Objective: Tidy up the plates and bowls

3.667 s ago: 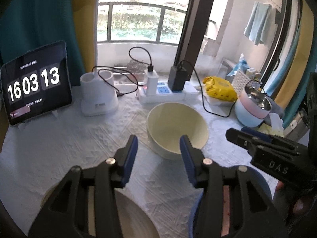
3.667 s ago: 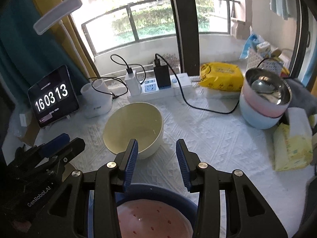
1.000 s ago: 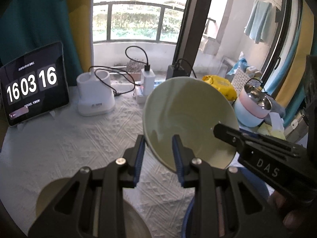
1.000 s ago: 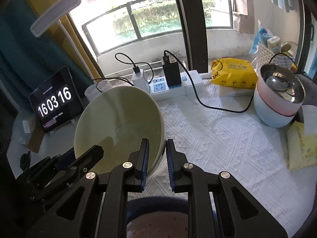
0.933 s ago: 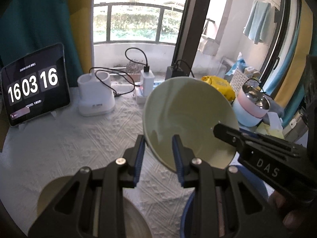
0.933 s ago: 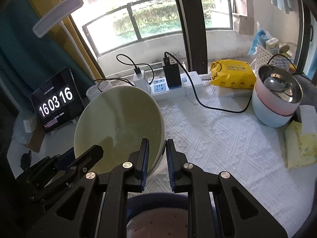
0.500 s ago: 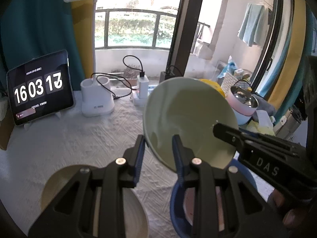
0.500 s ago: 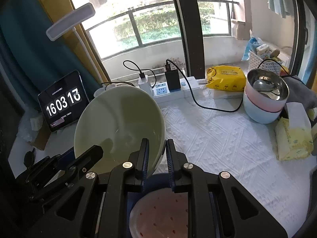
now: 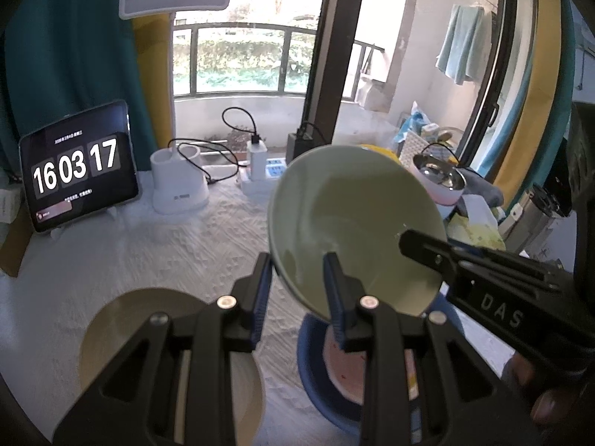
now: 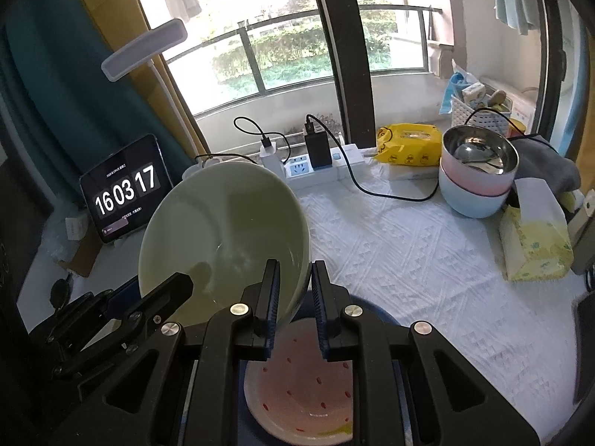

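A pale yellow-green bowl [image 9: 353, 223] is held in the air, tilted, with its opening toward the cameras; it also shows in the right wrist view [image 10: 223, 238]. My left gripper [image 9: 297, 290] is shut on its left rim. My right gripper [image 10: 293, 293] is shut on its right rim. Below it a pink bowl with red specks [image 10: 297, 383] sits inside a blue bowl [image 9: 316, 375] on the white tablecloth. A beige plate [image 9: 148, 319] lies at the lower left under my left gripper.
At the back stand a tablet clock [image 9: 78, 174], a white lamp base [image 9: 178, 186], a power strip with chargers [image 10: 319, 163] and a yellow pack [image 10: 409, 145]. On the right are a steel bowl stacked in pink and blue bowls [image 10: 478, 174] and a tissue box [image 10: 531, 238].
Both grippers closed on the bowl's rim and lifted it off the table. Over the last second it has risen higher, and the pink bowl below has come into view.
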{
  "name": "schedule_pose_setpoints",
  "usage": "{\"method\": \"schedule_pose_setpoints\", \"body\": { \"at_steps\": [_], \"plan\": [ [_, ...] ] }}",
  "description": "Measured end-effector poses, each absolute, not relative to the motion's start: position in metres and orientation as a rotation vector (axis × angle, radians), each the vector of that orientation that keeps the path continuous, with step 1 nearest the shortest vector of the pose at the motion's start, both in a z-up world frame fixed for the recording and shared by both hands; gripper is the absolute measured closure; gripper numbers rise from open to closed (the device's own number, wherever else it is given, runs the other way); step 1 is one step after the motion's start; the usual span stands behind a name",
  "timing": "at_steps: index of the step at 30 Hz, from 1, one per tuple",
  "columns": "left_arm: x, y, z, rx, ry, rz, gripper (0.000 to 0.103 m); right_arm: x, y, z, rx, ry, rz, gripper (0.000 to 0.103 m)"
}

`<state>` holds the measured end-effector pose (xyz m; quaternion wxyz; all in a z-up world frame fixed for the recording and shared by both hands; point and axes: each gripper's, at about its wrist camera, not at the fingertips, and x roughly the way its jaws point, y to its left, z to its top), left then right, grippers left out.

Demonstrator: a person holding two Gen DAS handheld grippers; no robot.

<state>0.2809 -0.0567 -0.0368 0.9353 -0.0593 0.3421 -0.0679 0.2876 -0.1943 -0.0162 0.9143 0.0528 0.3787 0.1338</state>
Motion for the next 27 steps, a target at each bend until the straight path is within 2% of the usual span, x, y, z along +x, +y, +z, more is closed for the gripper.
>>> {"method": "schedule_pose_setpoints", "body": {
  "at_steps": [27],
  "plan": [
    [0.244,-0.094,-0.057,-0.085,0.759,-0.185,0.074,0.242,-0.233,-0.042,0.144,0.814,0.234,0.085]
  ]
}}
